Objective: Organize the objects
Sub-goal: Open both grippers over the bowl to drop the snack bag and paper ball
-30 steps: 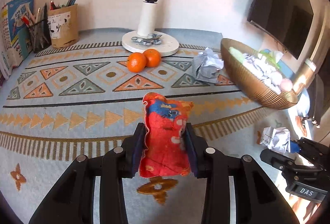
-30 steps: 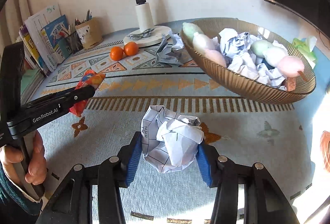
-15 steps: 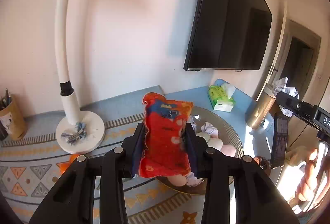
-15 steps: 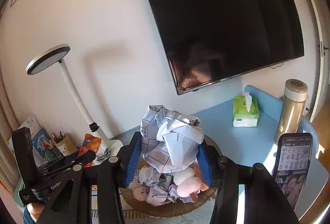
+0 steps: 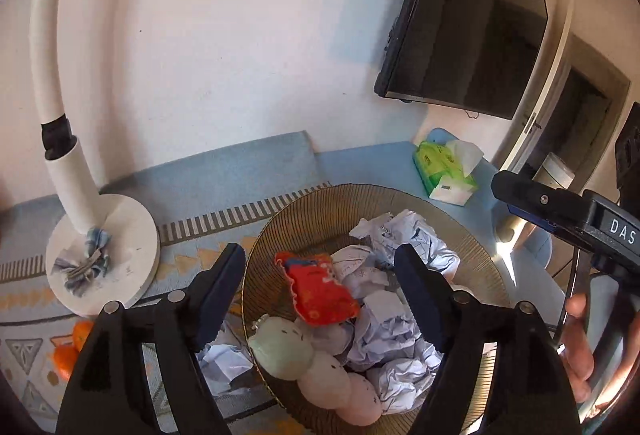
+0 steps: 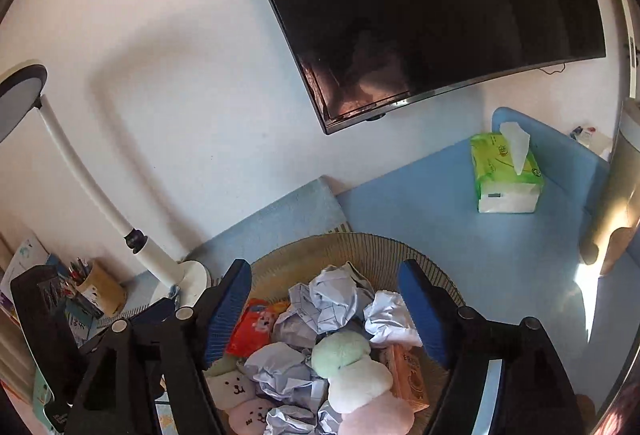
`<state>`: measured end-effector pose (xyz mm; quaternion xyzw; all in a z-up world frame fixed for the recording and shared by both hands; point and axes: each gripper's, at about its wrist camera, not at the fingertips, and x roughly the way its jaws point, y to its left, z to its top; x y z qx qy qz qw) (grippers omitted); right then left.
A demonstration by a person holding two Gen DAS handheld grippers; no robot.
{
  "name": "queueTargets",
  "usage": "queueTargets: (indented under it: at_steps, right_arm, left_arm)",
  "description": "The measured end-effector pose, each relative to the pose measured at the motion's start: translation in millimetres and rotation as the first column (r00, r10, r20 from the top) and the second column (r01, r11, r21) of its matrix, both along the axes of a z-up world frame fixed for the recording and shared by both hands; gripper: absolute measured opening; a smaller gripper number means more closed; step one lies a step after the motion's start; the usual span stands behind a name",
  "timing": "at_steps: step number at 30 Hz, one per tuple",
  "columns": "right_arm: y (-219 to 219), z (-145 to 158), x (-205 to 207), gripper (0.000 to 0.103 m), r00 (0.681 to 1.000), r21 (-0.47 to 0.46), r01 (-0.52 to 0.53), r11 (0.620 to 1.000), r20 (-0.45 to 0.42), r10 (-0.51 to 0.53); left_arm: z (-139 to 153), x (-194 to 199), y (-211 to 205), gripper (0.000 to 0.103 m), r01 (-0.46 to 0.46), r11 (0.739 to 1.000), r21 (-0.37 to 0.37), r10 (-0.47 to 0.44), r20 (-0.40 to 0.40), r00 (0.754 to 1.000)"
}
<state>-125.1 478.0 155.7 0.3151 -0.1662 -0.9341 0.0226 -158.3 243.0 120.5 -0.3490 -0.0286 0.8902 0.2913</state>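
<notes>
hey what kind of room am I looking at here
Probably a home living room or study corner. A flat-screen TV hangs on the wall, a white desk lamp stands on a patterned mat, and a tissue pack sits on the blue tabletop.

Both claws are opening; red packet (image 5: 320,289) and, seemingly, paper ball (image 6: 334,297) now lie in basket (image 5: 320,203).

1. Left gripper (image 5: 320,275) tilts downward, jaws opening (nothing pressed between them).
2. Right gripper (image 6: 325,293) tilts downward, jaws likewise opening and empty.
3. A hand (image 5: 592,347) grips the right gripper's handle.
</notes>
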Motion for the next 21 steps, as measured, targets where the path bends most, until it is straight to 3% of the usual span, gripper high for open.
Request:
queueTargets:
  at_steps: [4, 8, 10, 11, 12, 15, 19, 21]
  right_arm:
    - [-11.6, -2.9, 18.1, 0.075, 0.999, -0.012, -0.039, 0.999, 0.004, 0.039]
    - [-48.7, 3.7, 44.2, 0.076, 0.990, 0.001, -0.138, 0.990, -0.018, 0.138]
    - [-76.7, 4.6, 58.7, 0.082, 0.979, 0.029, -0.202, 0.979, -0.033, 0.203]
    - [-92.4, 3.0, 66.8, 0.084, 0.968, 0.042, -0.246, 0.968, -0.040, 0.247]
    - [-109.3, -0.6, 75.8, 0.086, 0.954, 0.052, -0.292, 0.955, -0.045, 0.295]
    - [-162.6, -23.3, 99.1, 0.086, 0.903, 0.091, -0.423, 0.902, -0.036, 0.427]
    - [-213.4, -72.6, 103.3, 0.086, 0.873, 0.102, -0.487, 0.867, 0.042, 0.486]
    - [-223.2, -94.7, 98.0, 0.086, 0.874, 0.113, -0.485, 0.867, 0.070, 0.480]
  left_arm:
    - [8.0, 22.1, -34.6, 0.076, -0.032, 0.999, 0.031, 0.032, -0.009, 0.999]
    - [24.8, 55.8, -85.6, 0.076, -0.118, 0.992, 0.035, 0.120, -0.059, 0.991]
    - [33.8, 75.7, -115.8, 0.087, -0.175, 0.984, 0.040, 0.179, -0.100, 0.979]
    - [35.7, 86.4, -131.2, 0.103, -0.210, 0.977, 0.038, 0.213, -0.125, 0.969]
    - [35.8, 96.2, -147.1, 0.102, -0.255, 0.966, 0.036, 0.257, -0.157, 0.954]
    - [17.0, 118.6, -188.2, 0.102, -0.381, 0.924, -0.028, 0.370, -0.180, 0.911]
    - [-34.7, 121.1, -233.9, 0.102, -0.488, 0.869, -0.078, 0.484, -0.066, 0.872]
    - [-58.1, 120.6, -248.9, 0.102, -0.523, 0.849, -0.081, 0.524, -0.013, 0.852]
